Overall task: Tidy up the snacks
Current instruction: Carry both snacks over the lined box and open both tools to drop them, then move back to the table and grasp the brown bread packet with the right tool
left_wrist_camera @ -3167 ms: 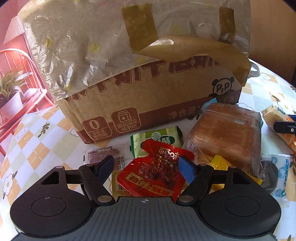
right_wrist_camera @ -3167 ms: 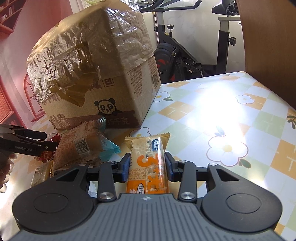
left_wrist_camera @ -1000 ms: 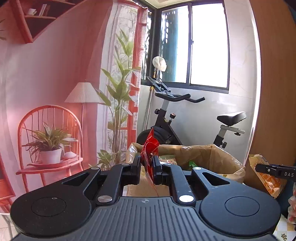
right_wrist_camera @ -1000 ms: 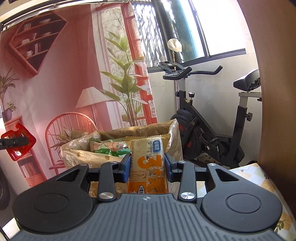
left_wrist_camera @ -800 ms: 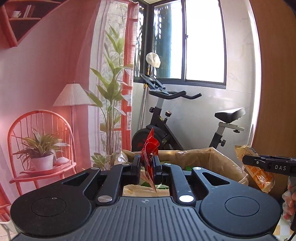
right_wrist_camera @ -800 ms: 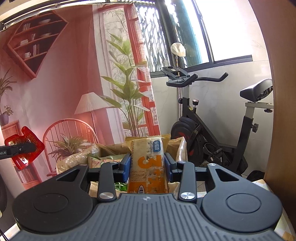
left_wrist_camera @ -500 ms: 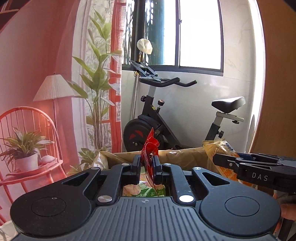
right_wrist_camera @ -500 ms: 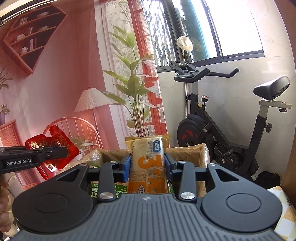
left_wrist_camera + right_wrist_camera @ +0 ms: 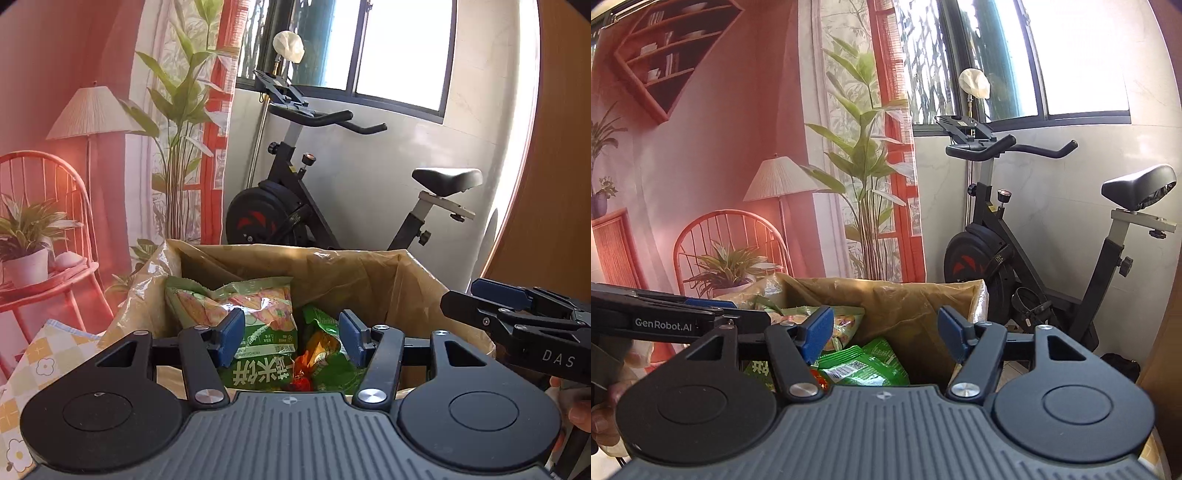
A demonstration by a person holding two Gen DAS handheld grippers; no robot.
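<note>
An exercise bike (image 9: 332, 206) is seen behind an open, plastic-lined cardboard box (image 9: 369, 273). Green snack packets (image 9: 251, 325) are observed lying inside the box. The left gripper (image 9: 291, 341) and right gripper (image 9: 884, 334) are held above the box, both spread wide with nothing grasped.

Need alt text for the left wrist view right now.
The left gripper is open and empty above a lined cardboard box of green snack bags. The right gripper reaches in from the right; an exercise bike stands behind.
</note>
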